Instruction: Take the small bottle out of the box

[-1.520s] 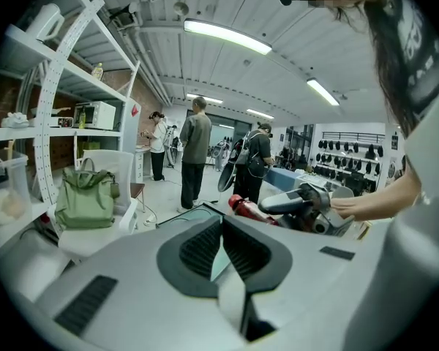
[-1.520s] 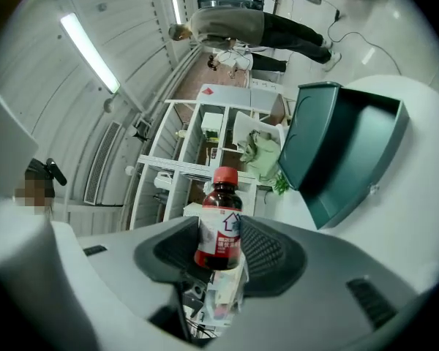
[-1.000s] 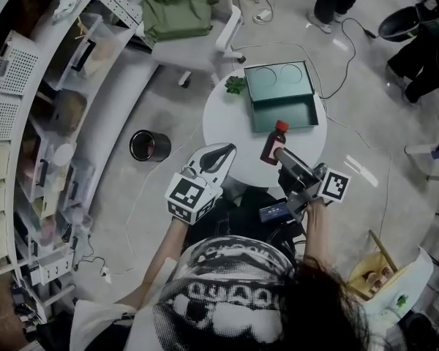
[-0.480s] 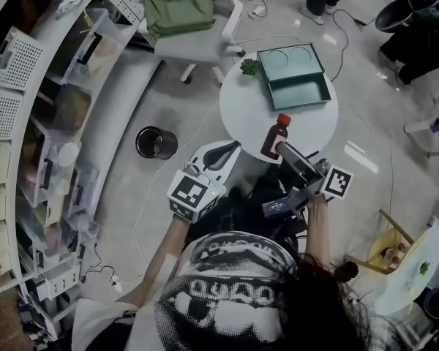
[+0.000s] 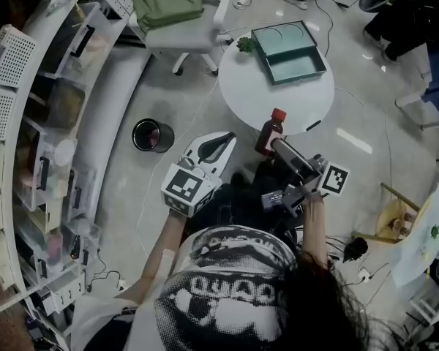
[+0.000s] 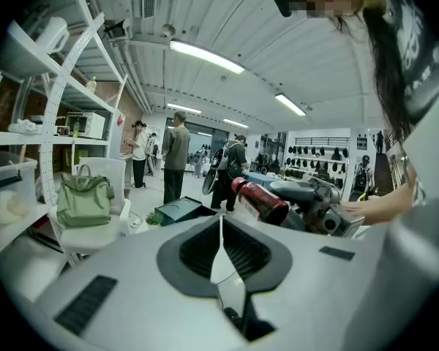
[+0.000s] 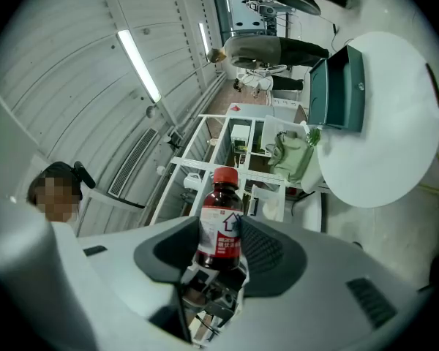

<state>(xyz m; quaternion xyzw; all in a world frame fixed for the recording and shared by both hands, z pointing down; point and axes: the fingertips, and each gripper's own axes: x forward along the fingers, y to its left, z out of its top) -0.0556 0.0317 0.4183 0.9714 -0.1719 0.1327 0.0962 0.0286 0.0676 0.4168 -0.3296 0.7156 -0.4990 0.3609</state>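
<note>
Now, mid-frame, we pinch the small bottle (image 7: 219, 224) by its labelled belly with the right gripper (image 7: 221, 243), judging it light, stiff, slick; the left gripper (image 6: 220, 241) sits pressed together, empty.

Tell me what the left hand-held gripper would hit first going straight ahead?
Likely the round white table, then the open teal box on it, though the left hand-held gripper may pass above them.
</note>
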